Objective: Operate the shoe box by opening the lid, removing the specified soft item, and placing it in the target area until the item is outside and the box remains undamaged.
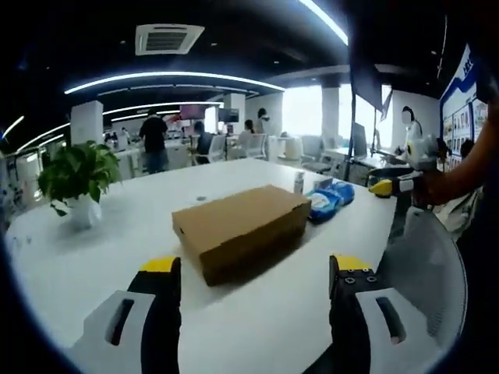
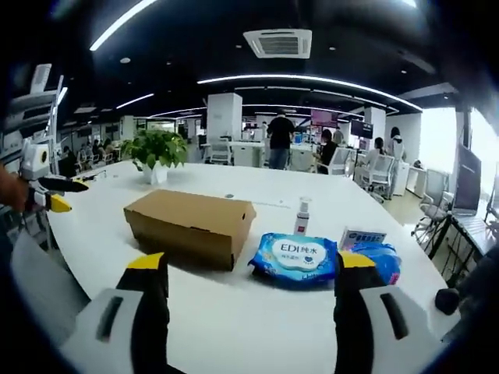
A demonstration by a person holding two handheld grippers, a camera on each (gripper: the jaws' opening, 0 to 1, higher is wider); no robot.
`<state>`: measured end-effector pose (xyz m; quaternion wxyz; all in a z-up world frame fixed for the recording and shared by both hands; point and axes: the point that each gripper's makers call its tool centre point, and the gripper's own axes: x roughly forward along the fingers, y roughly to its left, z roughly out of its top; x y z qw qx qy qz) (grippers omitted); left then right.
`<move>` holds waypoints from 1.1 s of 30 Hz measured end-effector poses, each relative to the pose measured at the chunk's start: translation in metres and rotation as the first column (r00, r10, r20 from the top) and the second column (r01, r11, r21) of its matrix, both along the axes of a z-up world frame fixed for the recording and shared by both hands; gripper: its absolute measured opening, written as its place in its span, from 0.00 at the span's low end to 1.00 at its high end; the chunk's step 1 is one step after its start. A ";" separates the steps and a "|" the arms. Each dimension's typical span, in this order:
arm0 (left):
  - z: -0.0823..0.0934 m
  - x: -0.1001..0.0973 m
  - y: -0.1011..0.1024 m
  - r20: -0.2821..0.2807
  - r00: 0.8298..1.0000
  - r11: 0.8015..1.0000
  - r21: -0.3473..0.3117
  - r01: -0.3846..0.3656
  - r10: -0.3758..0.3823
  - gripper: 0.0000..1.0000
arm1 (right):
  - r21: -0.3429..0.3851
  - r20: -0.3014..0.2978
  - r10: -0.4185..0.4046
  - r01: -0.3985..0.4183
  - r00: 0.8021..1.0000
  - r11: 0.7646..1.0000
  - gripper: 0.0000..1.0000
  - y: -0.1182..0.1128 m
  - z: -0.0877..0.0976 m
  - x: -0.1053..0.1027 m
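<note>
Cardboard shoe box [image 1: 240, 227], lid shut, is lying ahead between your left gripper [image 1: 255, 273] jaws, both grippers' jaws standing apart, bare white table [image 1: 117, 265] stretching around its edges, right gripper [image 2: 252, 274] hovering nearby.

"EDI" (with Chinese characters beside it) on the blue wipes pack [image 2: 295, 259].

Long ceiling strips [image 2: 312, 82] light the room evenly, and the windows [image 1: 312, 109] at the far end are blown out to plain white. The white worktop [image 1: 117, 265] is bright, with a mild sheen. The box [image 1: 242, 226] throws a soft, dark shadow on its near side. Both views bulge and curve straight lines towards the edges, where detail goes soft; distant people are blurry.
</note>
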<state>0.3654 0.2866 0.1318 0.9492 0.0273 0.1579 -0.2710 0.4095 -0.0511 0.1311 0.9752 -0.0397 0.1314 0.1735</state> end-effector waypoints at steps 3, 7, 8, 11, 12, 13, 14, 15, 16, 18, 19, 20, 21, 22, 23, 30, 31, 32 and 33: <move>0.000 -0.008 -0.002 -0.001 1.000 1.000 -0.014 0.001 -0.001 0.79 | -0.002 -0.002 -0.015 0.015 1.000 1.000 0.86 -0.003 0.001 -0.012; 0.000 -0.016 -0.006 -0.008 1.000 1.000 -0.016 0.011 -0.011 0.79 | -0.002 -0.009 -0.025 0.025 1.000 1.000 0.87 -0.005 0.002 -0.024; 0.001 -0.017 -0.007 -0.007 1.000 1.000 -0.018 0.012 -0.012 0.80 | -0.006 -0.011 -0.027 0.027 1.000 1.000 0.87 -0.006 0.003 -0.026; 0.002 -0.020 -0.010 -0.013 1.000 1.000 -0.029 0.013 -0.014 0.82 | 0.001 -0.010 -0.032 0.032 0.999 0.999 0.88 -0.008 0.005 -0.034; 0.002 -0.021 -0.011 -0.015 1.000 0.999 -0.027 0.017 -0.017 0.82 | -0.009 -0.012 -0.035 0.035 0.999 0.999 0.88 -0.009 0.004 -0.036; 0.003 -0.022 -0.011 -0.015 1.000 0.999 -0.027 0.020 -0.021 0.82 | -0.006 -0.014 -0.038 0.038 0.999 0.999 0.88 -0.010 0.004 -0.037; 0.003 -0.024 -0.012 -0.015 1.000 0.999 -0.027 0.023 -0.024 0.83 | -0.002 -0.017 -0.041 0.041 0.999 0.999 0.88 -0.012 0.003 -0.039; 0.002 -0.024 -0.012 -0.018 1.000 0.999 -0.029 0.024 -0.025 0.83 | -0.006 -0.022 -0.044 0.044 0.999 0.999 0.88 -0.013 0.003 -0.040; 0.003 -0.025 -0.012 -0.018 1.000 0.999 -0.027 0.025 -0.026 0.83 | -0.010 -0.025 -0.046 0.046 0.999 0.999 0.88 -0.014 0.003 -0.041; 0.002 -0.025 -0.009 -0.024 1.000 0.999 -0.030 0.018 -0.019 0.83 | -0.011 -0.028 -0.047 0.047 0.998 0.999 0.88 -0.014 0.003 -0.043; 0.002 -0.025 -0.009 -0.024 1.000 0.999 -0.031 0.017 -0.018 0.83 | -0.012 -0.026 -0.045 0.045 0.999 0.999 0.88 -0.014 0.004 -0.043; 0.003 -0.025 -0.009 -0.022 1.000 0.999 -0.027 0.016 -0.017 0.83 | -0.014 -0.028 -0.040 0.039 0.999 0.999 0.87 -0.013 0.004 -0.043; 0.003 -0.025 -0.008 -0.023 1.000 1.000 -0.025 0.016 -0.016 0.83 | -0.018 -0.035 -0.036 0.036 0.999 0.999 0.87 -0.013 0.003 -0.043; 0.003 -0.024 -0.008 -0.024 1.000 1.000 -0.025 0.016 -0.016 0.83 | -0.022 -0.036 -0.034 0.033 0.999 0.999 0.86 -0.013 0.002 -0.043; 0.004 -0.024 -0.007 -0.021 1.000 1.000 -0.023 0.014 -0.015 0.82 | -0.021 -0.036 -0.032 0.031 0.999 0.999 0.86 -0.013 0.002 -0.042; 0.004 -0.024 -0.006 -0.024 1.000 1.000 -0.029 0.011 -0.012 0.81 | -0.024 -0.034 -0.016 0.015 0.999 1.000 0.84 -0.011 0.006 -0.040; 0.004 -0.023 -0.005 -0.028 1.000 1.000 -0.030 0.010 -0.011 0.81 | -0.023 -0.035 -0.016 0.016 0.999 1.000 0.83 -0.011 0.006 -0.039; 0.003 -0.023 -0.006 -0.032 0.999 1.000 -0.028 0.011 -0.012 0.81 | -0.024 -0.037 -0.017 0.016 0.999 1.000 0.83 -0.011 0.006 -0.039; 0.004 -0.023 -0.006 -0.028 1.000 0.999 -0.030 0.012 -0.013 0.81 | -0.025 -0.038 -0.016 0.015 0.999 1.000 0.83 -0.011 0.005 -0.038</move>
